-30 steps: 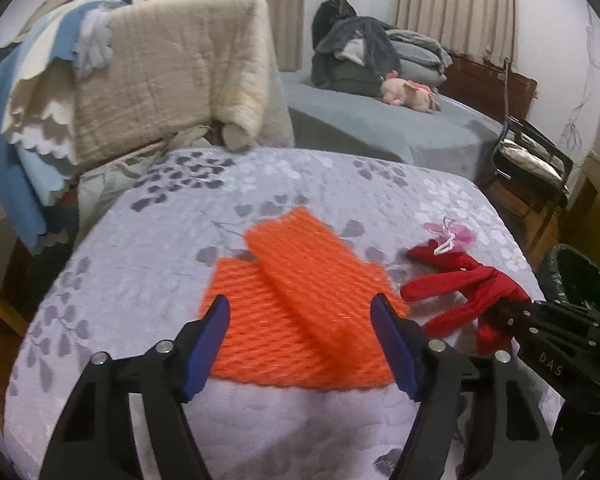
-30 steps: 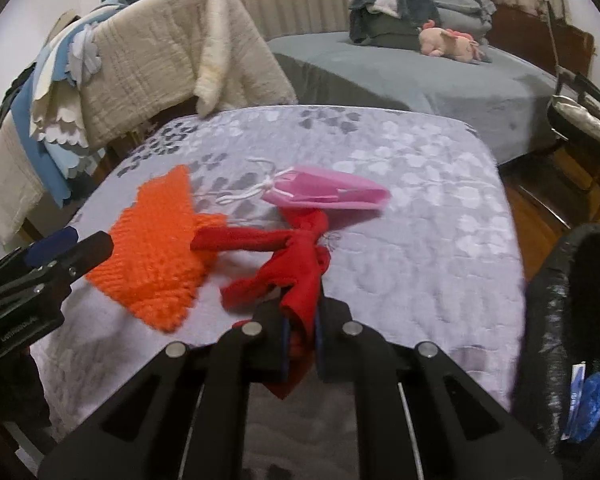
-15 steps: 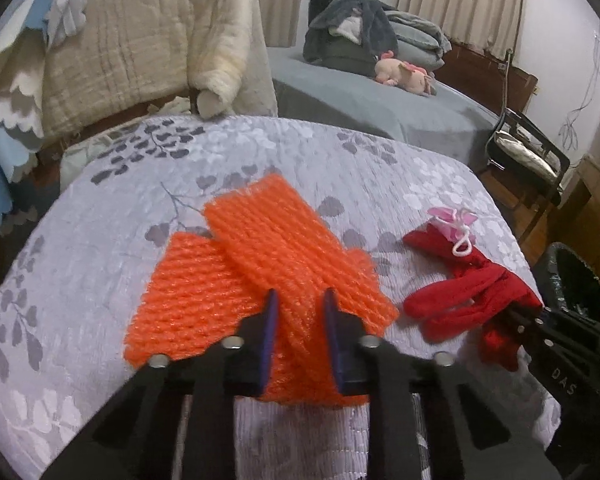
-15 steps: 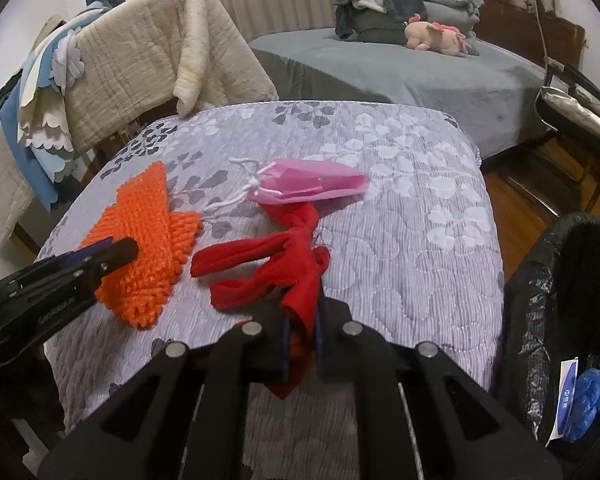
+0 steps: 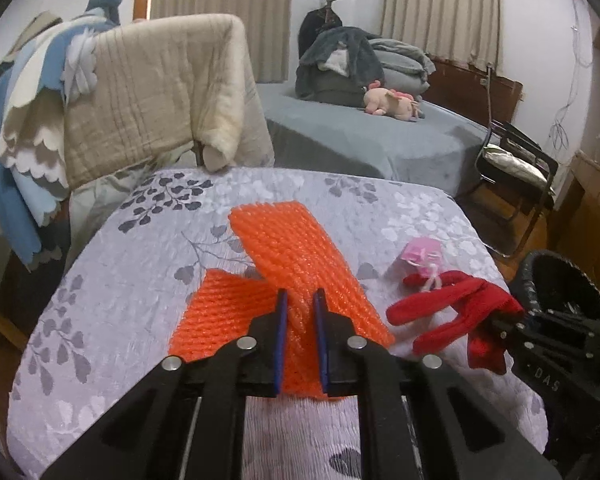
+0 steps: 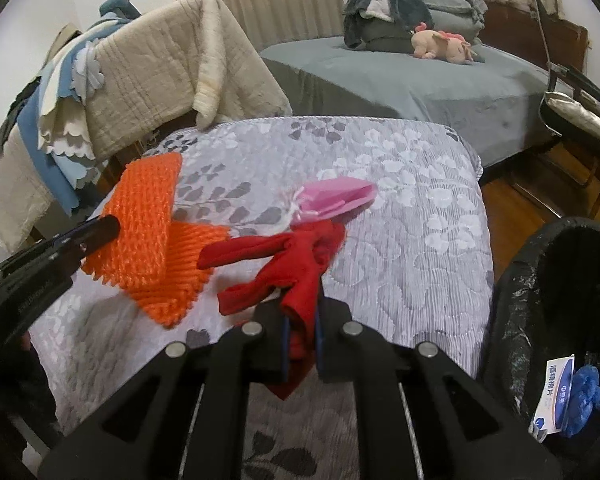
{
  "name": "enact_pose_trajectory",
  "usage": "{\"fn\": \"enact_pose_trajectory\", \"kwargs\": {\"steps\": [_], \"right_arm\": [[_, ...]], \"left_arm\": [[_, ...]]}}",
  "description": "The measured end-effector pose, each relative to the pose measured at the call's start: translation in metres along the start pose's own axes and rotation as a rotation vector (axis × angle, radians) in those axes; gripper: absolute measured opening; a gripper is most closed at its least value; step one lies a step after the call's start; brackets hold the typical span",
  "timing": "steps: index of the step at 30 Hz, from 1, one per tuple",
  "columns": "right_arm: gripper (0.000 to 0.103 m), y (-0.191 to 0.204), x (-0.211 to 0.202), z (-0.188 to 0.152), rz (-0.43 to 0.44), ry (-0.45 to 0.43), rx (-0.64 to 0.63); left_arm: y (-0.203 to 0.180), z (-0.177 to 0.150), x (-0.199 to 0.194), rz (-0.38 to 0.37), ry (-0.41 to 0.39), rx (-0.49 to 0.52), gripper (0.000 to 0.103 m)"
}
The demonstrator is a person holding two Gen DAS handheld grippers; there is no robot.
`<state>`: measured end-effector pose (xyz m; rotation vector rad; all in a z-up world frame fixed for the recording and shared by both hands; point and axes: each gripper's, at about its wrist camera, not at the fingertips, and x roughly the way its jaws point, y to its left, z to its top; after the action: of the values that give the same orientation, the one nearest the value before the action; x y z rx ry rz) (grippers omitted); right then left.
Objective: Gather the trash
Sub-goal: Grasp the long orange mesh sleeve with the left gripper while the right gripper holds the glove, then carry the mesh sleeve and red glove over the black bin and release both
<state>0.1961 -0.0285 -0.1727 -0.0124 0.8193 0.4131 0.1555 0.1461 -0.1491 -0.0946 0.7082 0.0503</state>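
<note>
My left gripper (image 5: 300,300) is shut on an orange foam net (image 5: 296,256) and lifts its near end off the grey flowered table cover (image 5: 120,320); a second orange net piece (image 5: 224,312) lies under it. My right gripper (image 6: 302,320) is shut on a red cloth (image 6: 300,260) that hangs raised above the cover. A pink mask with white loops (image 6: 336,196) lies just beyond the red cloth. In the left wrist view the red cloth (image 5: 452,308) and mask (image 5: 420,252) are at the right. The orange net (image 6: 148,216) also shows in the right wrist view.
A black-lined trash bin (image 6: 560,320) stands at the right of the table, holding a blue glove (image 6: 588,392) and a white packet. A chair draped with blankets (image 5: 140,92) stands behind the table. A bed (image 5: 360,136) lies beyond.
My left gripper has closed on the orange net and lifted its end. My right gripper has raised the red cloth and moved a little toward the bin.
</note>
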Motion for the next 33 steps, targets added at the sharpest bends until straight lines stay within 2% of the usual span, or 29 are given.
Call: {"fn": "enact_pose_trajectory", "kwargs": {"steps": [17, 33], "right_arm": [[0.008, -0.002, -0.070, -0.004, 0.019, -0.076, -0.007], [0.009, -0.035, -0.142, -0.003, -0.048, -0.183, 0.038]], "left_arm": [[-0.034, -0.009, -0.043, -0.044, -0.009, 0.038, 0.013], [-0.076, 0.002, -0.090, -0.111, -0.092, 0.084, 0.013]]}}
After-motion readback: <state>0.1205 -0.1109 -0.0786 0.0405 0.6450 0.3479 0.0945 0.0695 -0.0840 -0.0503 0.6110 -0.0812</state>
